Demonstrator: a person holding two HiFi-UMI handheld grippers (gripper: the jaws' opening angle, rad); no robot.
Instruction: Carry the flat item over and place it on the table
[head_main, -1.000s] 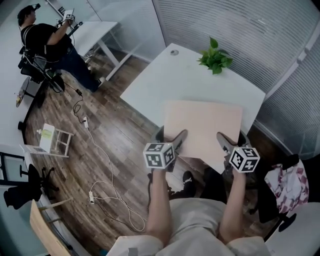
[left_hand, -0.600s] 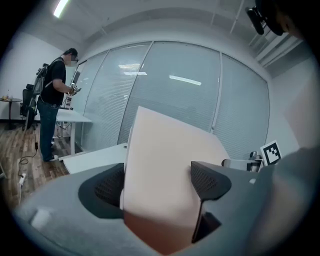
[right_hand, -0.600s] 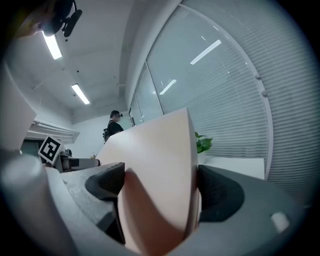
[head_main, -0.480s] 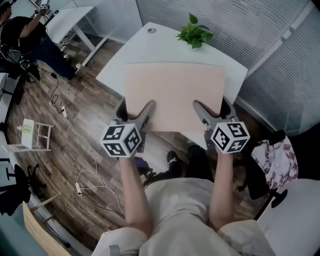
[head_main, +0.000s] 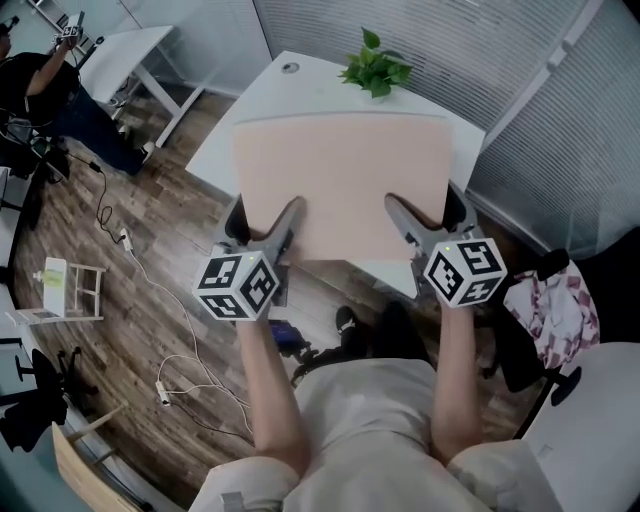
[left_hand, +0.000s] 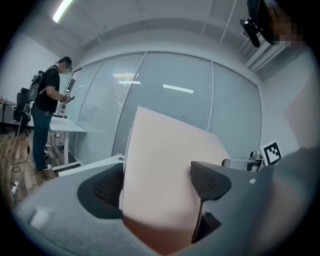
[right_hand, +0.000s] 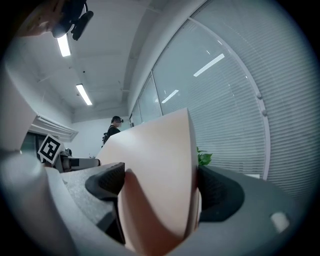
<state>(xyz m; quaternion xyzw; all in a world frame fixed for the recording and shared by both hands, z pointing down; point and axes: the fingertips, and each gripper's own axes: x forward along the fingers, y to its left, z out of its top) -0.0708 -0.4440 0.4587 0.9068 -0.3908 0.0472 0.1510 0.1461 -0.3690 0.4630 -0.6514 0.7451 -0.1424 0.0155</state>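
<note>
A pale flat board (head_main: 340, 180) is held level above a white table (head_main: 270, 95) at upper centre of the head view, gripped along its near edge. The left gripper (head_main: 268, 215) is clamped on the board's lower-left part and the right gripper (head_main: 425, 210) on its lower-right part. In each gripper view the panel is seen pinched edge-on between the two dark pads, filling the gap, with most of its length reaching out beyond the jaw tips.

The main risk is judged to be at the far end. A leafy potted plant (head_main: 374, 68) stands on the table just above the board's far edge in the frame, and it could be struck or toppled if the panel is pushed further forward before being lowered. Because the board is held only near one edge, its unsupported far side could also sag or swing, and the sheet could slip in the pads if one gripper is eased off before the other. An uneven set-down may follow, with a corner left hanging past the table's left edge.

The board is not yet seen resting on the tabletop; whether it touches anywhere cannot be told. A second person (head_main: 40, 85) is visible at the upper left, well apart.
</note>
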